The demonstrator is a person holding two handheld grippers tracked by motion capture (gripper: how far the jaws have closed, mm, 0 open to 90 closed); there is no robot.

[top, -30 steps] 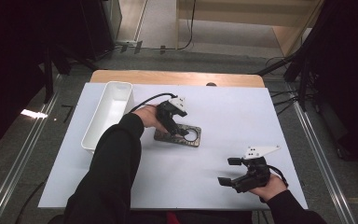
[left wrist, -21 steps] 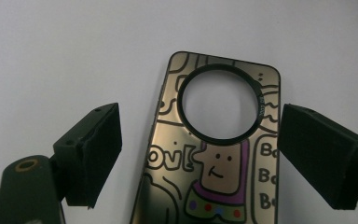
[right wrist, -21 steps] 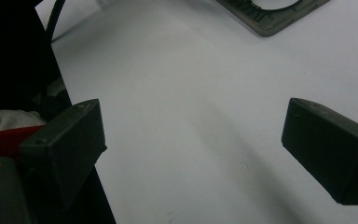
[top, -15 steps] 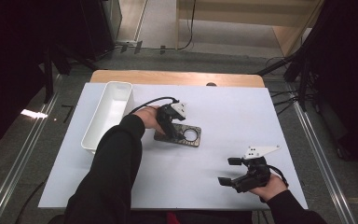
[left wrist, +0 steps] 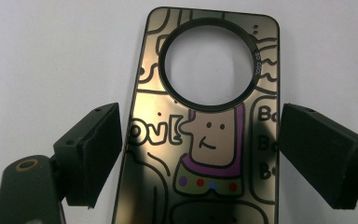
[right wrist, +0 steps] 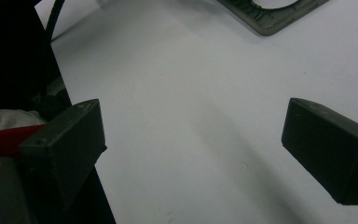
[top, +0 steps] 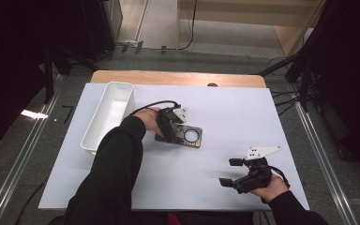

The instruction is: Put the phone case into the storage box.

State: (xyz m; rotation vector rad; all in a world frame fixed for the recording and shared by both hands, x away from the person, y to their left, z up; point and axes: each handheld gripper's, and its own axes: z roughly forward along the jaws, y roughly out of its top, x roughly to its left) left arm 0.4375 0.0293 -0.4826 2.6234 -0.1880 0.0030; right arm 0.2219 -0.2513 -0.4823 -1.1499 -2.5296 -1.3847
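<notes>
I'm reading this as the pick-up stage of moving the phone case (left wrist: 200,140), and it's not gripped yet. In the left gripper view the left gripper (left wrist: 200,154) is straddling the case: its jaws are standing spread, one off each long edge. The left pad is just beside the edge, maybe brushing it; the right pad is showing a slim gap. No pinch that I can see.

Done so far, as far as I can judge: approach and alignment over the case. Left to do: close on it, lift, carry. The white bin (top: 108,115) at about 9 o'clock of the case looks like the likely drop — that's my guess, not something the frames confirm.

Case location: flat on the white table (top: 243,117), near centre, under the left gripper (top: 171,124) in the high view. In the right gripper view a corner of the case (right wrist: 270,14) is peeking in at 12 o'clock.

Orientation: in the high view the long axis is running roughly 9 to 3 o'clock, tilted slightly, with the round camera cutout at the 3 o'clock end. In the left gripper view the axis is running 6 to 12, cutout at 12 — so the jaws are spanning the short width, printed side up.

The right gripper (top: 236,176) is idling low on the table at about 4 o'clock of the case, well apart, jaws (right wrist: 191,154) wide with nothing between.
</notes>
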